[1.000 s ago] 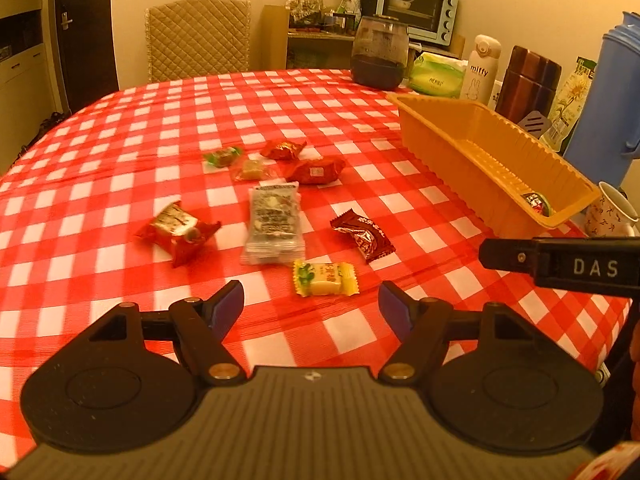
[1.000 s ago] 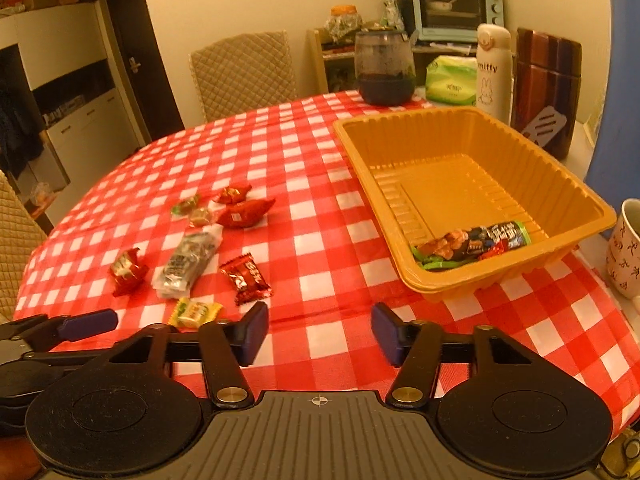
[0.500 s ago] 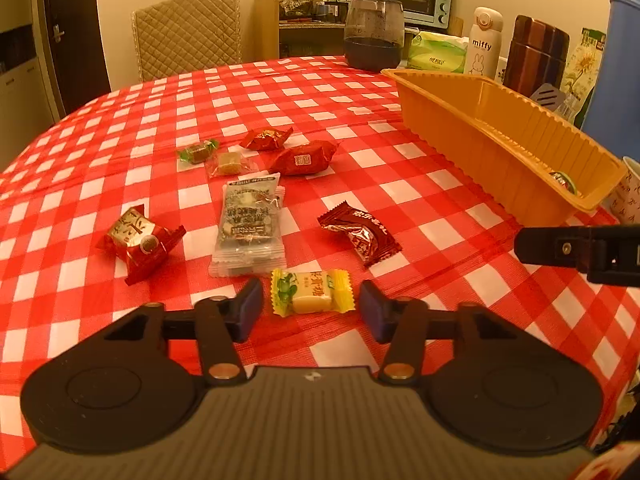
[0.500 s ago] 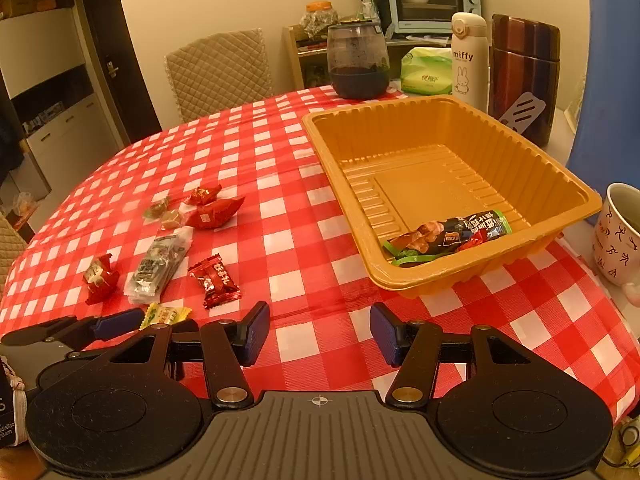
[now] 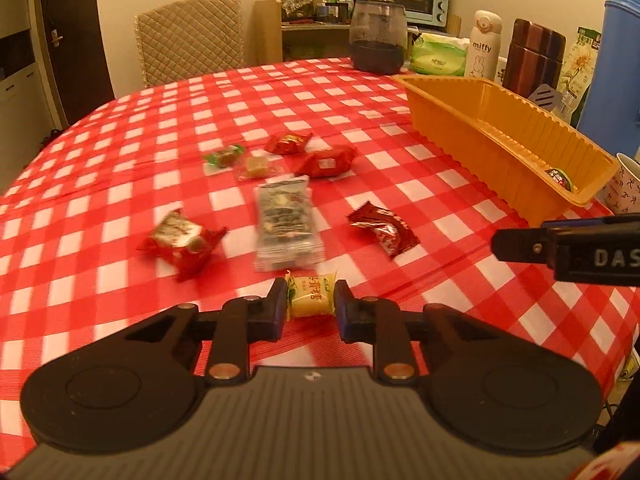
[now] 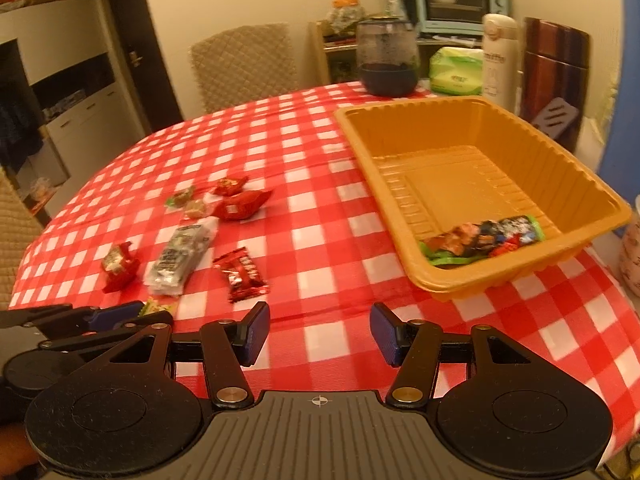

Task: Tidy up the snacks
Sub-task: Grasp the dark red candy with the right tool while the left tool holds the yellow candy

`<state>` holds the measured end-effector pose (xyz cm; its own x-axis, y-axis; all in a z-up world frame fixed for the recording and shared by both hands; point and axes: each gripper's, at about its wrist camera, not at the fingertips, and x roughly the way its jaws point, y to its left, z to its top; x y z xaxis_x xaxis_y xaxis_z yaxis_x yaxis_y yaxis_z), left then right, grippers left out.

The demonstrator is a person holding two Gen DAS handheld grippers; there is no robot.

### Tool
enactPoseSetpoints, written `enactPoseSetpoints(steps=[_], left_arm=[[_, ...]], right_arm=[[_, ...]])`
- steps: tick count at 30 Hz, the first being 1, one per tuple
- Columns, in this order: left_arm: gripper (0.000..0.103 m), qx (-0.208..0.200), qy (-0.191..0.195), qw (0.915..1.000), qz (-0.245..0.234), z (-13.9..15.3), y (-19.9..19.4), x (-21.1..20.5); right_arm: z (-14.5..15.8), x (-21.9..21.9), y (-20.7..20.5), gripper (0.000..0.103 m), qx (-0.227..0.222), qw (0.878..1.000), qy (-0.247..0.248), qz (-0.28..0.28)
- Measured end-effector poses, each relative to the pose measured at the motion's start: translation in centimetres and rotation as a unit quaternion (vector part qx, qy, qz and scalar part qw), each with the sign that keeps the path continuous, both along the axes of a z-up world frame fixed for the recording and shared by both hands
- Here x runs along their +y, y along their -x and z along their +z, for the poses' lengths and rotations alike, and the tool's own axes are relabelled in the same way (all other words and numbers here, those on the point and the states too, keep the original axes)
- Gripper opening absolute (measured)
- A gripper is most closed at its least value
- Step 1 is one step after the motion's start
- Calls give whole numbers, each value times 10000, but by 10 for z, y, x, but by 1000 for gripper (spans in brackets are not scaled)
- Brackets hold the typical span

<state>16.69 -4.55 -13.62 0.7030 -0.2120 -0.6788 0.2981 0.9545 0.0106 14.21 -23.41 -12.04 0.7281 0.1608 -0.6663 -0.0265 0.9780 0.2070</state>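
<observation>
Through the left wrist view, your left tongs (image 5: 311,304) are clamped on the small yellow-wrapped candy (image 5: 310,295), pinching it across its short sides so the crimped ends stay free. It sits low over the red-and-white checked tabletop (image 5: 120,184), well short of the ribbed orange plastic tray (image 5: 500,148), where it likely belongs. Nearer the tray lie a dark red foil packet (image 5: 383,230) and a clear grey-printed packet (image 5: 286,222).

Through the right wrist view, your right tongs (image 6: 319,334) wait half open and empty, just before the tray (image 6: 404,208), probably ready for the next snack.
</observation>
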Motion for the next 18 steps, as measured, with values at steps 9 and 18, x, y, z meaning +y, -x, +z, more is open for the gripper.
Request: enactPoseSetpoints(steps=[9,18], left_arm=[[22,-56,178,9992,347,10,-1,35],[22,1,318,9987,395,7,-3,42]], right_arm=[[-6,36,-37,57,-259,9928,453,1077],[-26,56,-77,56,-88,9853,686,1564]])
